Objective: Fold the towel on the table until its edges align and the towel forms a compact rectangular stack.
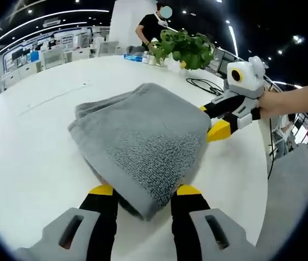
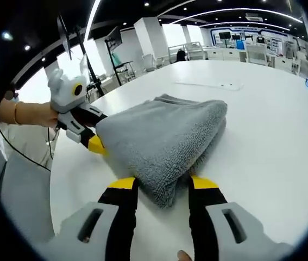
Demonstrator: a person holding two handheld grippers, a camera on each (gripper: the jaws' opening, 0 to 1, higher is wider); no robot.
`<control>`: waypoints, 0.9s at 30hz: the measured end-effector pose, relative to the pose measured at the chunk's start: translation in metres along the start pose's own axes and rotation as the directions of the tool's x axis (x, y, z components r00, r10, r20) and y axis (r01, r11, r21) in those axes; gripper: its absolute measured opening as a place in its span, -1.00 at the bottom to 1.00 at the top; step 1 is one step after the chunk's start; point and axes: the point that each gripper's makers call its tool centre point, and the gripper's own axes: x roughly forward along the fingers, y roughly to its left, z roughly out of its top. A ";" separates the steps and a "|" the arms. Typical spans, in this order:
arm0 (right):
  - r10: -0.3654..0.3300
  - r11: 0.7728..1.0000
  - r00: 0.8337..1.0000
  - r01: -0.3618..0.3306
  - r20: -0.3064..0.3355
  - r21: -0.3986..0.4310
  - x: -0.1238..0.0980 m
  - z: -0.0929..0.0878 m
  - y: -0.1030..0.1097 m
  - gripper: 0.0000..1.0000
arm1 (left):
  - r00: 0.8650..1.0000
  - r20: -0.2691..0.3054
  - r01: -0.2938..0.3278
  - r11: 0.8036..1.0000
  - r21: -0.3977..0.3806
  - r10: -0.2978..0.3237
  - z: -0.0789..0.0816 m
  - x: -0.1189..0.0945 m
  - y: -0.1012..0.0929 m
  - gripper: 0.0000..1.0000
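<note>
Two grippers, left (image 1: 145,190) and right (image 2: 163,184), jaws each pinching a corner of the folded grey towel (image 1: 143,136).

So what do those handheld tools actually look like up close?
Each tool has two black fingers with yellow tips, rising from grey housings with slotted openings. Seen from the left gripper view, the right tool carries a white box with a yellow-ringed round eye. In the right gripper view, the left tool looks the same. No sleeves reach the wrists.
</note>
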 end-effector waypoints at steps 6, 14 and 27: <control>-0.007 1.000 1.000 0.007 0.011 -0.003 0.006 0.007 -0.005 -0.29 | 1.000 -0.003 -0.010 1.000 0.017 0.010 0.009 0.004 0.009 -0.22; -0.016 1.000 1.000 0.016 0.014 -0.001 0.002 0.009 -0.004 -0.29 | 0.999 -0.008 -0.037 0.999 0.001 0.037 0.008 0.002 0.008 -0.21; -0.071 0.997 0.996 0.071 0.048 -0.003 -0.030 0.017 0.003 -0.24 | 0.995 0.010 -0.096 0.995 -0.010 0.096 0.003 -0.032 0.007 -0.13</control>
